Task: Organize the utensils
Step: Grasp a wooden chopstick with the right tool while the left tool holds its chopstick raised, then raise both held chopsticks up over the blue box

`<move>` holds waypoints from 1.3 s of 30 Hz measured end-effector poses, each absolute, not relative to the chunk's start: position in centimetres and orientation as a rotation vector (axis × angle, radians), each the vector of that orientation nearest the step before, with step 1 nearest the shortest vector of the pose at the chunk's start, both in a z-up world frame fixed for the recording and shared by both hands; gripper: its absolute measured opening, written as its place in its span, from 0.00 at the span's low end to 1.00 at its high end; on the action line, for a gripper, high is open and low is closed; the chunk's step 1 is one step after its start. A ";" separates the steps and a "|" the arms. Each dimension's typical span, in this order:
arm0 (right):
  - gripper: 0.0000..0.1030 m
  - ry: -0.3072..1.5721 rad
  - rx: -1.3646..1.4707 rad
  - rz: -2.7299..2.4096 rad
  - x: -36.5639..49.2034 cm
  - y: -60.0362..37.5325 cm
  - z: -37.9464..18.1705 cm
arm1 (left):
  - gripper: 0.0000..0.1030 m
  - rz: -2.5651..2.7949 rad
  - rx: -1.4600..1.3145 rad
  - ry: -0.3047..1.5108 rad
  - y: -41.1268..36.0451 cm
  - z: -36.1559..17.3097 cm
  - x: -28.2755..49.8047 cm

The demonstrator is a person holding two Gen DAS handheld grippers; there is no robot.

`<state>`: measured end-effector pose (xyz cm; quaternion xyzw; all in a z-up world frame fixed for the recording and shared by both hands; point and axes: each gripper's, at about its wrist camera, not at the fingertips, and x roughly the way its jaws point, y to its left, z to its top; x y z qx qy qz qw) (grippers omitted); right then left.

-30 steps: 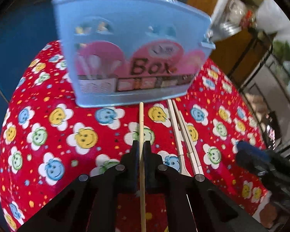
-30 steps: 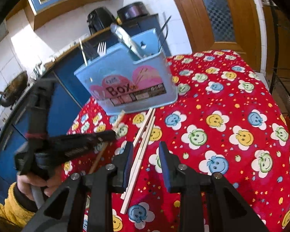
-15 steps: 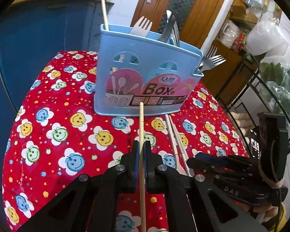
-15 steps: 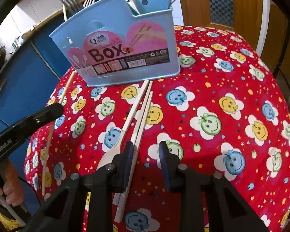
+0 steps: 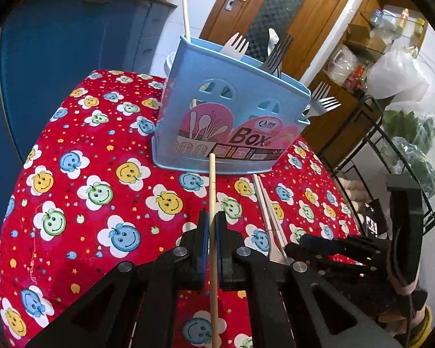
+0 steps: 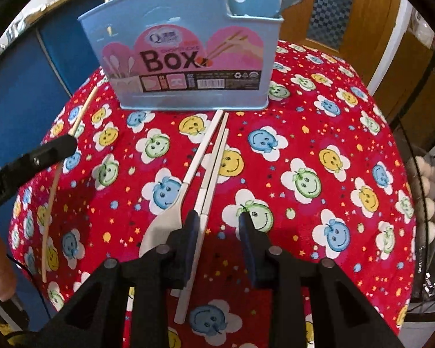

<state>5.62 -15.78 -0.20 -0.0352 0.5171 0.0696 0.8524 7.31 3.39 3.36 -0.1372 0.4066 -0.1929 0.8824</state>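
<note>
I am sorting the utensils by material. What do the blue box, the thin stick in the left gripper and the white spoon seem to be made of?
Blue box: moulded plastic, smooth, slightly glossy, with cut-out holes.
Thin stick: probably bamboo or wood, pale tan, matte.
White spoon: likely plastic or melamine, opaque with a soft sheen; ceramic cannot be ruled out.

The box [image 6: 185, 58] stands at the far middle of the surface [image 6: 348, 133], blocking any straight path beyond it. Forks [image 5: 237, 47] and a stick [image 5: 185, 8] rise from its top, crowding the way in from above. Chopsticks [image 6: 214, 171] and a spoon [image 6: 174, 203] lie on the near middle. The cloth right of them is bare, as is the left part in the left wrist view.
</note>
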 end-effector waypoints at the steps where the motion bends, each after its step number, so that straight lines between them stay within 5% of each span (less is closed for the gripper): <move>1: 0.31 1.092 -0.080 0.139 5.6 -15.7 -0.2 | 0.04 -0.404 -0.287 0.846 3.4 3.4 7.3; 6: 0.39 1.122 -0.074 0.108 5.8 -16.4 -0.3 | 0.04 -0.411 -0.294 0.839 3.6 3.4 7.1; 17: 0.38 1.124 -0.118 0.117 8.3 -15.4 -0.8 | 0.04 -0.408 -0.298 0.843 3.8 3.2 7.3; 23: 0.10 1.141 -0.156 0.195 10.7 -15.8 -0.8 | 0.04 -0.399 -0.288 0.833 3.8 3.7 7.0; 31: 0.06 1.218 0.120 0.319 13.1 -20.0 -0.6 | 0.04 -0.413 -0.288 0.806 3.4 5.0 6.5; 39: 0.06 1.023 0.218 0.416 9.5 -21.2 3.1 | 0.04 -0.411 -0.293 0.704 3.3 7.5 5.3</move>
